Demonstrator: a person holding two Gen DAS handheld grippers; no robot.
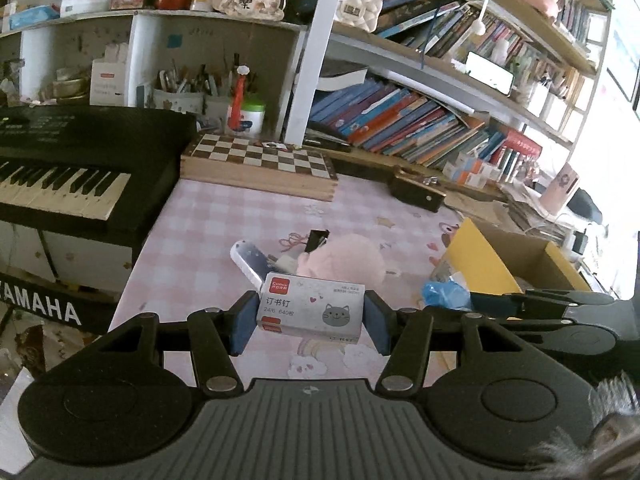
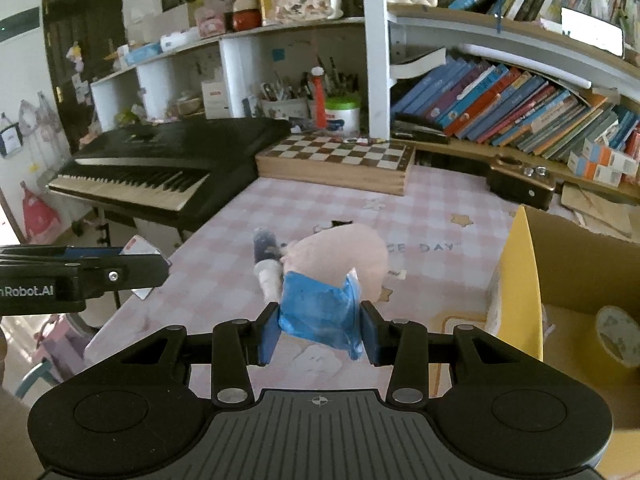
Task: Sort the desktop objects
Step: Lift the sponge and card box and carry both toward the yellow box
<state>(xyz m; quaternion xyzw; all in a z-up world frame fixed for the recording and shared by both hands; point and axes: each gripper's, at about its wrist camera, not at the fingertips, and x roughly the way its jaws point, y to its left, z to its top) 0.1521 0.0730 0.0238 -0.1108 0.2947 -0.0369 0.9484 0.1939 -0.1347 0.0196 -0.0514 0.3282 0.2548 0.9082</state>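
Two items are in hand, both lifted off the pink checked surface [image 1: 224, 216]. Left gripper [image 1: 310, 318] is clamped on a small grey cardboard staple box with a red logo and cat drawing [image 1: 312, 310], held level between the blue pads. Right gripper [image 2: 319, 328] is clamped on a crumpled blue plastic packet [image 2: 320, 316].

An open brown cardboard box with a yellow flap [image 2: 520, 280] sits at the right edge of the surface; a roll of tape [image 2: 616, 336] already lies inside, so sorting looks partly done. Neither held item is over the box yet.

Left near the middle of the surface: a fluffy pink pom-pom [image 1: 352, 256], a white and dark-blue oblong gadget [image 1: 250, 258] touching it, and a black binder clip [image 1: 318, 240] just behind. Judged: roughly midway, two drops pending, three pickups remaining.

A wooden chessboard case [image 1: 260, 164] and black keyboard [image 1: 80, 160] lie along the far and left edges, probably not part of the sort.
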